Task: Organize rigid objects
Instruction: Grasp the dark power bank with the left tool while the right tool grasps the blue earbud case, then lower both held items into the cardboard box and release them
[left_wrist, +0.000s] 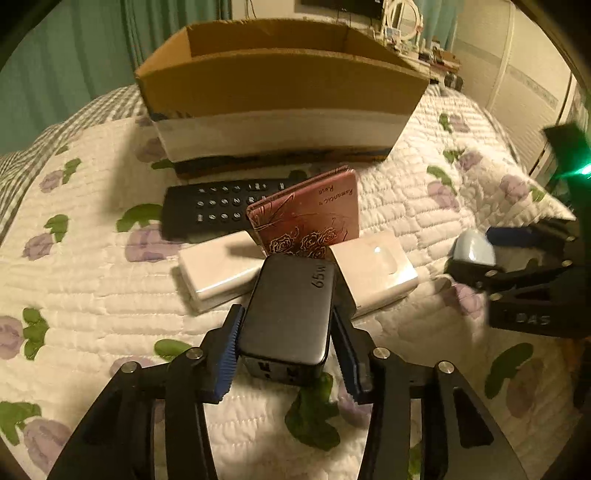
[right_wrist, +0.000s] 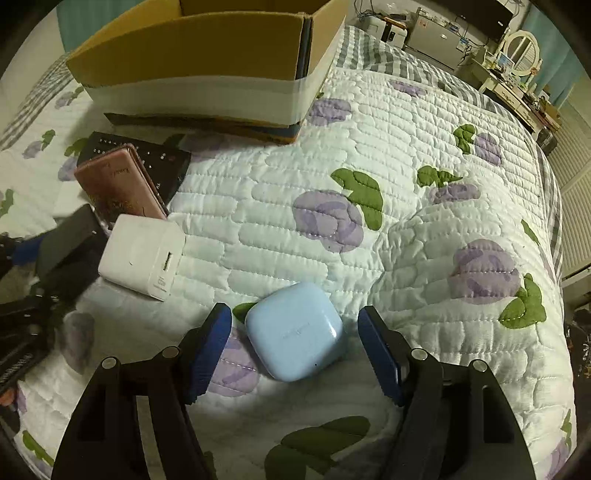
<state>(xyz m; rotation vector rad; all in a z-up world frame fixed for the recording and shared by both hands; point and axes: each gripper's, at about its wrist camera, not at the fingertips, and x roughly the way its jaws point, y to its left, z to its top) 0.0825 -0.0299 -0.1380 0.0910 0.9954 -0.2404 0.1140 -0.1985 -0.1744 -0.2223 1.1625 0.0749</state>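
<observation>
While both grippers point down at the flowered quilt (right_wrist: 406, 155) on the bed, each one has a small thing between its fingers. Nearest, the left gripper (left_wrist: 286, 345) has narrowed around a dark grey charger (left_wrist: 286, 317) marked 65W; its blue pads sit right at the charger's sides, so it looks gripped and ready to lift. It is smooth, boxy and round-cornered. The right gripper (right_wrist: 293, 349) stands wide around a pale blue earbud case (right_wrist: 293, 338), with gaps on both sides, so nothing is held yet. The case is shiny and rounded. Just past the charger lie two white chargers (left_wrist: 373, 269), then a pink rose-print wallet (left_wrist: 310, 214) leaning on a black remote (left_wrist: 207, 210). Farthest, near the quilt's far edge, stands an open cardboard box (left_wrist: 280, 96), probably where these things should go.
</observation>
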